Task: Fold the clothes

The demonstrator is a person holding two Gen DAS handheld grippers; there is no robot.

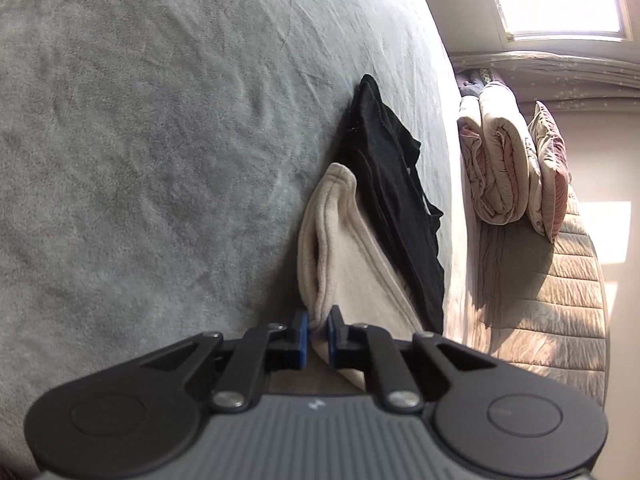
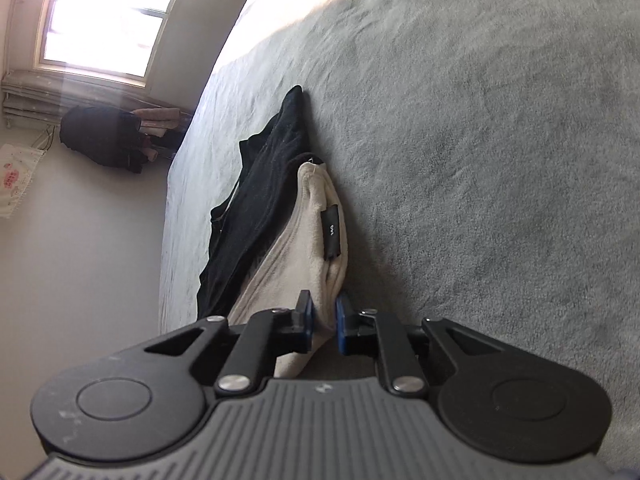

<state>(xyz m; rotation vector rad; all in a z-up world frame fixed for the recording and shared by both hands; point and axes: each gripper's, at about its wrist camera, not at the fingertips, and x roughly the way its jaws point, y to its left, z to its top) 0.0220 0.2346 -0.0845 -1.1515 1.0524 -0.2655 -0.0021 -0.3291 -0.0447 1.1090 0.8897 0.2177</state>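
Pinching the cream fleece garment (image 1: pixel 340 248) at two points, I have both tools on it: the left gripper (image 1: pixel 318 334) is clamped on a fold of its near edge, and the right gripper (image 2: pixel 324 322) is clamped the same way on the edge by the black size label (image 2: pixel 331 232). In both views the blue pads press into the cloth with only its thickness between them.

It lies along the grey plush bedspread (image 1: pixel 140 140), partly over a black garment (image 1: pixel 392 184) stretched out beside and beneath it.

I judge it light, soft and thick, with no stiffness at all: it will sag between my two grips and drag whatever it clings to. Fleece on plush should grip rather than slide, so I'd expect the black piece to come along if I lift carelessly. The doubled hem seems the right hold, thick enough not to slip from the pads. I'd keep the two holds well apart so the edge stays taut.
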